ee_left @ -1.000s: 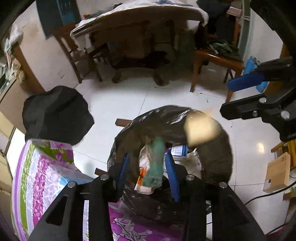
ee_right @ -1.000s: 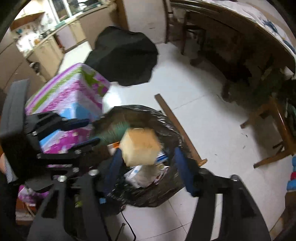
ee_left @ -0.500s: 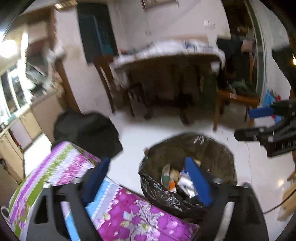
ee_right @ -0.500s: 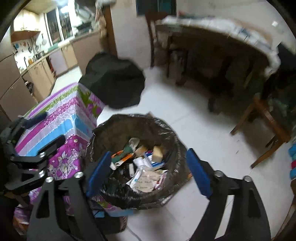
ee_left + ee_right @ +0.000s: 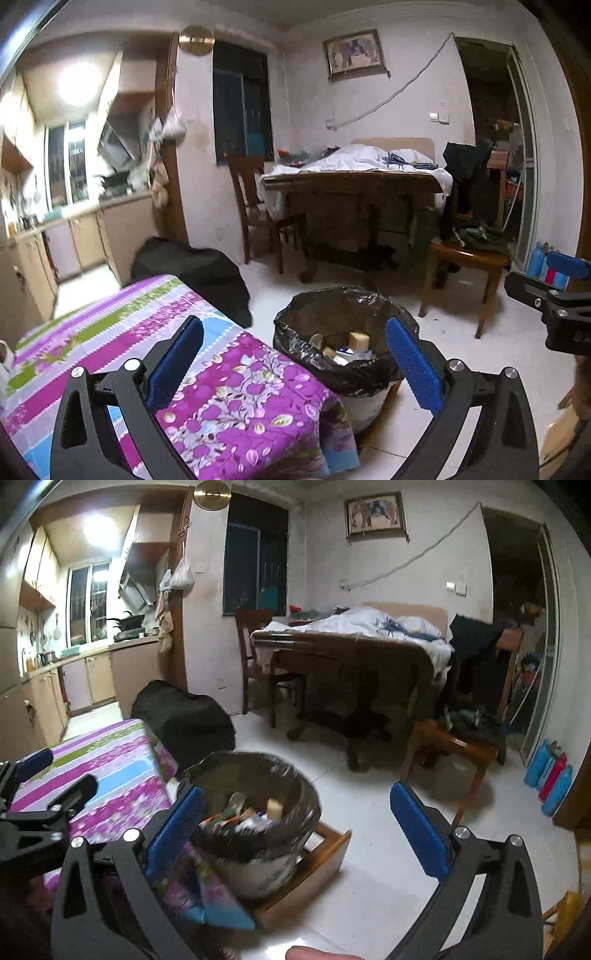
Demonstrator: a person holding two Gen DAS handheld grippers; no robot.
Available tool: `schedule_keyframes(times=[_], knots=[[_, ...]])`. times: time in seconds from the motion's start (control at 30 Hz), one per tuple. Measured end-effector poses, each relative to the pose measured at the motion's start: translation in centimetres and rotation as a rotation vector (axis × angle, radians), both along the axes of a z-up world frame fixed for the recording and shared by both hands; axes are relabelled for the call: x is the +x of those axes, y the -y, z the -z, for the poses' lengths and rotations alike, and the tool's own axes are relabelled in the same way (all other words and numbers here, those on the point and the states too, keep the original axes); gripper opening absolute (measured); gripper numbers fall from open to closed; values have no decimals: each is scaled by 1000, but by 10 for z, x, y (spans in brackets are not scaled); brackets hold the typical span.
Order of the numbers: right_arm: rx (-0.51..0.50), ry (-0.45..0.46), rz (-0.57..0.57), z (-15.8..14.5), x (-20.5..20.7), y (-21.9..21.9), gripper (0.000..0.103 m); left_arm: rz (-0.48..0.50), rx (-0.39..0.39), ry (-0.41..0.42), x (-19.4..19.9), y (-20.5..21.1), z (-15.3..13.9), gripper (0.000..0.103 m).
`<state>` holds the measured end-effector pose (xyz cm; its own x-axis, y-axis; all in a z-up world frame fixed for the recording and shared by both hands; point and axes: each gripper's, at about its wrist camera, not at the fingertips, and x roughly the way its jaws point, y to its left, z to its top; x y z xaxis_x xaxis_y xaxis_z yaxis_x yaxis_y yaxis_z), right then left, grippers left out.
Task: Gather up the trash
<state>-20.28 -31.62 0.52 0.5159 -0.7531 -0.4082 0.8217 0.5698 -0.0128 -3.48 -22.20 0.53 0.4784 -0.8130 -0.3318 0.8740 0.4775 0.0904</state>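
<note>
Black-lined trash bin (image 5: 343,347) sits beyond both empty, just-opened tongs (image 5: 295,363).

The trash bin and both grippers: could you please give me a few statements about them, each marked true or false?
1. The trash bin is lined with a black bag. True.
2. The left gripper holds a yellow sponge. False: its jaws are open and empty.
3. A yellow block lies among the trash inside the bin. True.
4. The right gripper is shut on a bottle. False: it is wide open, holding nothing.
5. The bin stands beside a floral cloth. True.
</note>
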Motion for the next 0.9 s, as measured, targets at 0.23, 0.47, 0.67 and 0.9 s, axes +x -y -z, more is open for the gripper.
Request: schedule_keyframes(times=[0.23,0.47,0.67,0.9], knots=[[-5,-32,65,18,-19,-24,98,-63,-59,84,-47,-29,12,98],[-5,-9,55,20,-29,-33,98,-102,-112,86,-63,-50,5,98],[-21,-4,47,19,-32,-39,98,-121,-109,70,-63,-54,-1,98],[-30,-12,40,20,-28,-45,98,-137,-95,50,-60,-57,-1,98]])
